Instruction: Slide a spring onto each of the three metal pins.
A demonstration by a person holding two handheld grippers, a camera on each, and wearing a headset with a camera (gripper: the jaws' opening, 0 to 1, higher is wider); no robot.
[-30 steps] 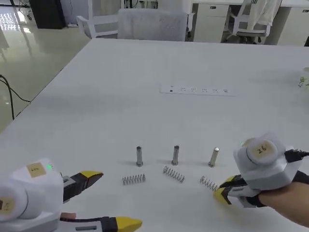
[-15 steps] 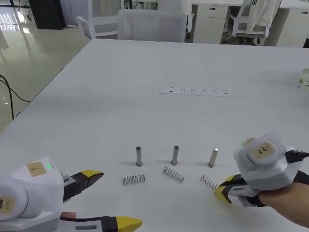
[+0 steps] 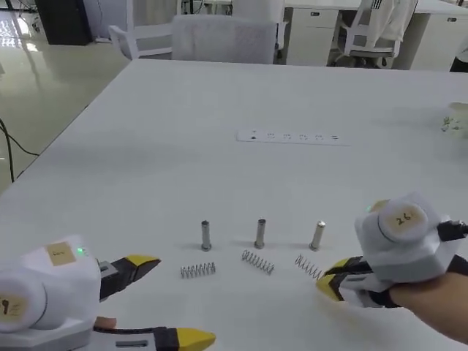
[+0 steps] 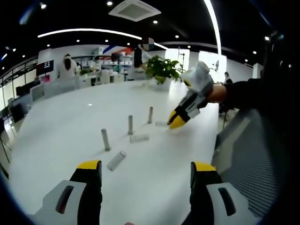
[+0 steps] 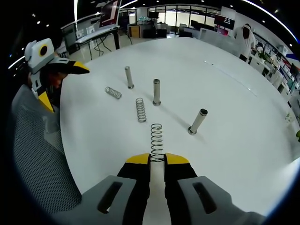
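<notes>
Springs, three small silver coiled-wire ones, lie flat on the bench: left spring [image 3: 198, 270], middle spring [image 3: 258, 262], right spring [image 3: 308, 267]. Each sits just on your side of a short upright grey metal pin: left pin [image 3: 205, 235], middle pin [image 3: 260, 232], right pin [image 3: 318, 235]. None threaded yet, so by my read the task is at its start.

Your right gripper [image 5: 157, 159], white body with yellow-tipped black jaws, is closed down to a narrow gap with the near end of the right spring between the tips. Looks pinched; the rest of the spring lies on the surface, pointing away from the jaws. Your left gripper [image 4: 146, 166] hangs wide open near the left spring, holding nothing.

Handling: expect these to be very light and prone to rolling or flicking out if squeezed hard. Coils will likely buckle under a side load. Grip across the last few coils at one end, light pressure, far end left free to go over the pin top. With an end grip the free end may wobble, so line it up slowly over the right pin, which is near.

Around that: plain white tabletop [image 3: 219, 110], flat white power strip [image 3: 292, 137] further out, well apart from the work, white office chairs [image 3: 219, 36] past the far edge.
</notes>
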